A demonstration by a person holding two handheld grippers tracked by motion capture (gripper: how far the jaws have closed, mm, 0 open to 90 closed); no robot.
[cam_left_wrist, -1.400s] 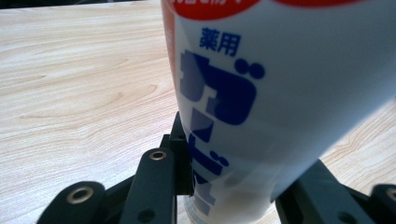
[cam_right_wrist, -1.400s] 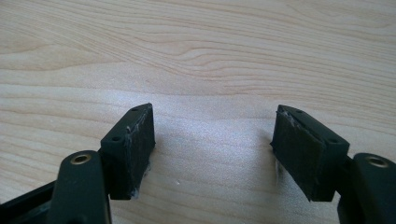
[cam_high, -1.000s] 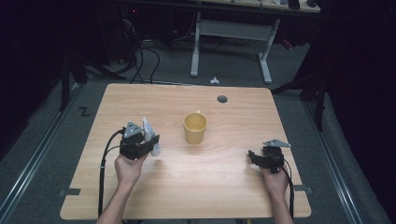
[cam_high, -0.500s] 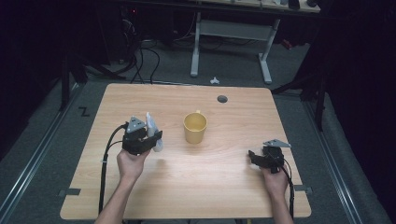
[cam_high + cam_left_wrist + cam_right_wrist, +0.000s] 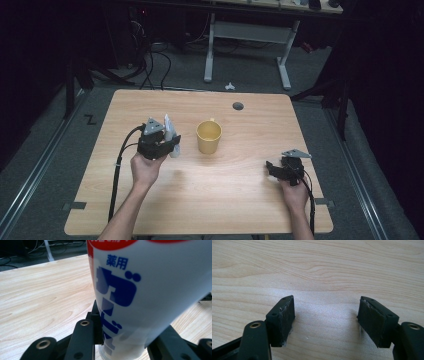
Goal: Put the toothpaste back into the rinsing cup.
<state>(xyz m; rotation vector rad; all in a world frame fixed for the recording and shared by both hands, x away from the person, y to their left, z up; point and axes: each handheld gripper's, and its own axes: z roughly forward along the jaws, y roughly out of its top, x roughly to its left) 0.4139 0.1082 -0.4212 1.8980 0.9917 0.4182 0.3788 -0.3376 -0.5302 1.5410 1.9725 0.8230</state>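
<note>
Left gripper [image 5: 167, 142] pinching the white tube [image 5: 140, 290] upright – yellow cup [image 5: 208, 137] just to its right. Right gripper [image 5: 327, 320] spread, empty – farther off

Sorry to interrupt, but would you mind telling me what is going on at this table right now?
A person holds a hand-held gripper in each hand at a wooden table. The left hand-held gripper is shut on a white toothpaste tube with blue Japanese print, held just left of a yellow mug. The right hand-held gripper is open with nothing between its jaws, low over the table near its right edge.
</note>
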